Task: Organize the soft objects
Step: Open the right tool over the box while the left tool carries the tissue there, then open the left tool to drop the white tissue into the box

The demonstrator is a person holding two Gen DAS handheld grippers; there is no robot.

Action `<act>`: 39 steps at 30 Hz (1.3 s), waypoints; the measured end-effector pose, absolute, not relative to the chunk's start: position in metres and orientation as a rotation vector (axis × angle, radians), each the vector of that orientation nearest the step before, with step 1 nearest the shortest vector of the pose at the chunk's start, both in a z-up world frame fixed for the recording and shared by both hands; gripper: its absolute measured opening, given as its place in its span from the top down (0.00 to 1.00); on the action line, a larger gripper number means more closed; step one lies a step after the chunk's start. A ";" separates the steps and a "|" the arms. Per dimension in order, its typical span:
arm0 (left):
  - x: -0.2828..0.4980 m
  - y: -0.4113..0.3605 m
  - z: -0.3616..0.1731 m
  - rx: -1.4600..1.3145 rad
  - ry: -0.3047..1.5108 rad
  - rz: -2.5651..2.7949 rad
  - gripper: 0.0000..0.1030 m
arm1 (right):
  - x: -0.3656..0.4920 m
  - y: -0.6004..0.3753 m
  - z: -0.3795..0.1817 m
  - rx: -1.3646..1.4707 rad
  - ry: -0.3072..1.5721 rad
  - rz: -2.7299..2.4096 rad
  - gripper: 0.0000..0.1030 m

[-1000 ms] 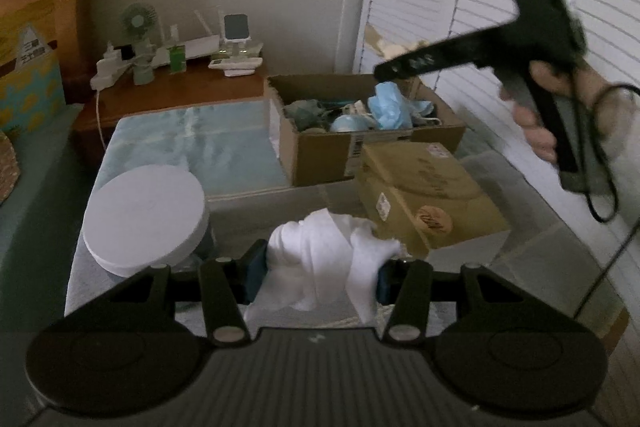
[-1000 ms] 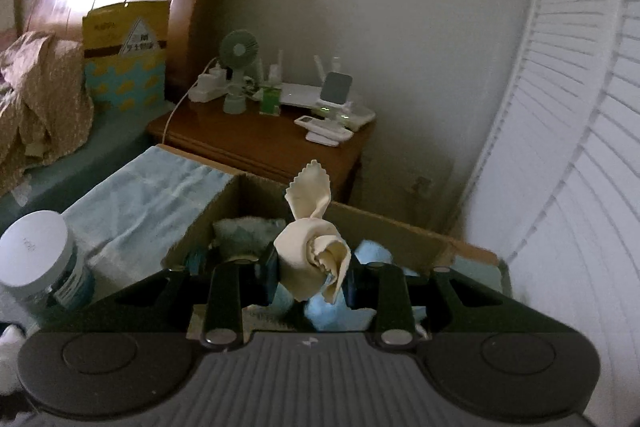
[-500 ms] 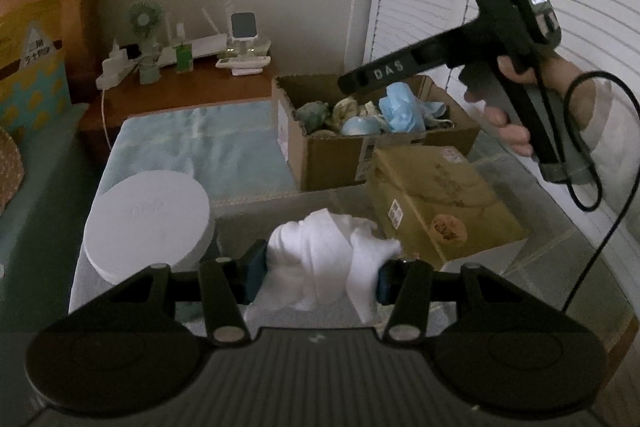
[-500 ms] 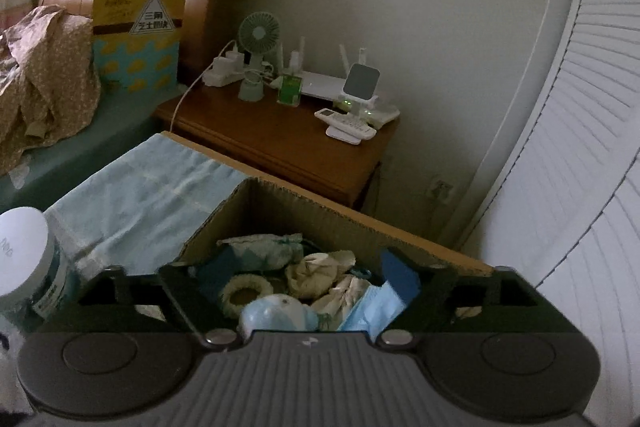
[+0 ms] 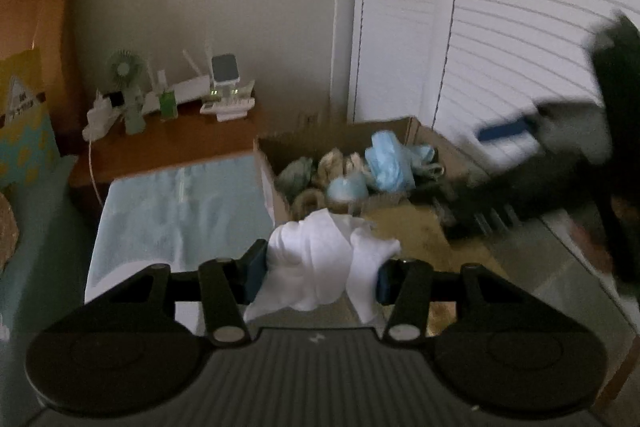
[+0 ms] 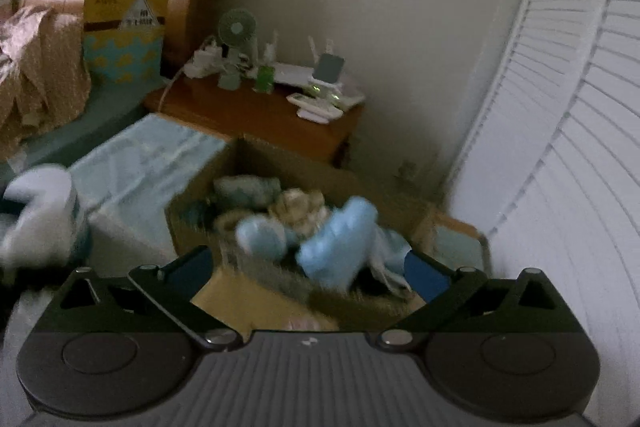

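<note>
My left gripper (image 5: 320, 273) is shut on a crumpled white cloth (image 5: 312, 251), held just short of the open cardboard box (image 5: 276, 195). Inside the box lie soft items: a blue bundle (image 5: 386, 163), a cream cloth (image 5: 336, 163) and a greenish one. My right gripper (image 6: 308, 261) hangs over the box's (image 6: 188, 215) near side. Its jaws are opening wide and nothing is between them. Below them are the blue bundle (image 6: 336, 247) and the cream cloth (image 6: 300, 207). In the left wrist view the right gripper (image 5: 488, 167) is a dark blur at the right.
A light blue towel (image 5: 180, 211) covers the surface left of the box. A white-lidded jar (image 6: 40, 211) stands at the near left. A yellow-brown carton (image 5: 404, 227) lies in front of the box. Behind are a wooden nightstand (image 5: 168, 143) with a fan and white louvred doors (image 5: 520, 47).
My right gripper opened and the cream cloth it held now lies in the box; it has since drawn back. My left gripper with the white cloth moved up toward the box.
</note>
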State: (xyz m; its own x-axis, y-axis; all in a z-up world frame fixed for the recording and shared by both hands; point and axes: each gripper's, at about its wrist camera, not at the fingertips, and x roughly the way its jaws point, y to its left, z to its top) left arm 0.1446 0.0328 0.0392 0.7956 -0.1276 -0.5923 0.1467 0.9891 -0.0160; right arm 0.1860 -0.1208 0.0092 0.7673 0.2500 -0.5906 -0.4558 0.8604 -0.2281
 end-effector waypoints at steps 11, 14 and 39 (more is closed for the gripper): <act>0.222 0.011 0.049 0.005 0.592 -0.176 0.50 | 0.141 -0.157 -0.003 -0.272 0.615 0.308 0.00; 0.244 0.009 0.042 -0.012 0.604 -0.173 0.50 | 0.138 -0.160 0.000 -0.261 0.610 0.305 0.00; 0.202 0.003 0.044 0.075 0.556 -0.024 0.01 | 0.130 -0.174 0.015 -0.185 0.631 0.228 0.00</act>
